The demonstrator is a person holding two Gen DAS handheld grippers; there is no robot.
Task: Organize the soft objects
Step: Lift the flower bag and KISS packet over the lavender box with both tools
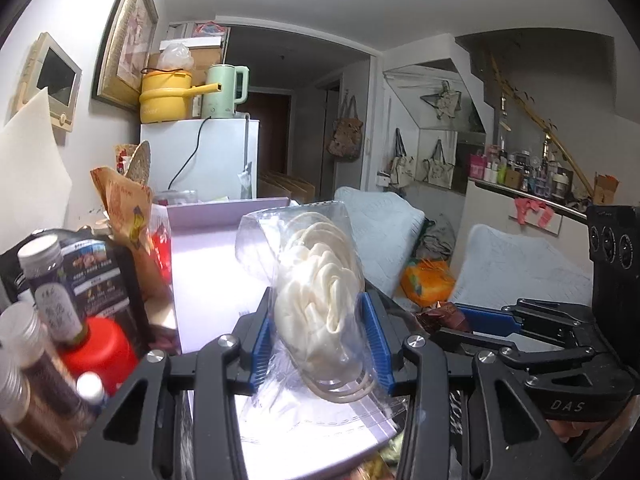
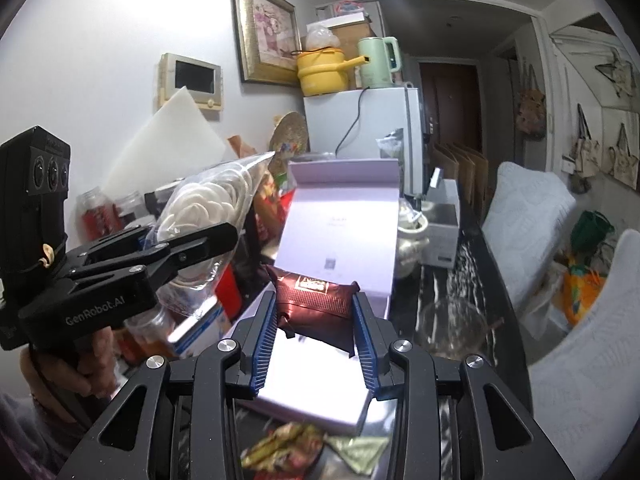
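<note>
Left tongs clamp a clear bag of white pads, held aloft left of the open white box. Right tongs grip a maroon pouch directly over the box, nearer to it.

- The bag of cotton pads was crinkly clear plastic, pads soft and matt.
- Maroon packet looked glossy foil.
- Lilac box was smooth matt card.
- Gripper fingers had ribbed blue plastic pads.
</note>
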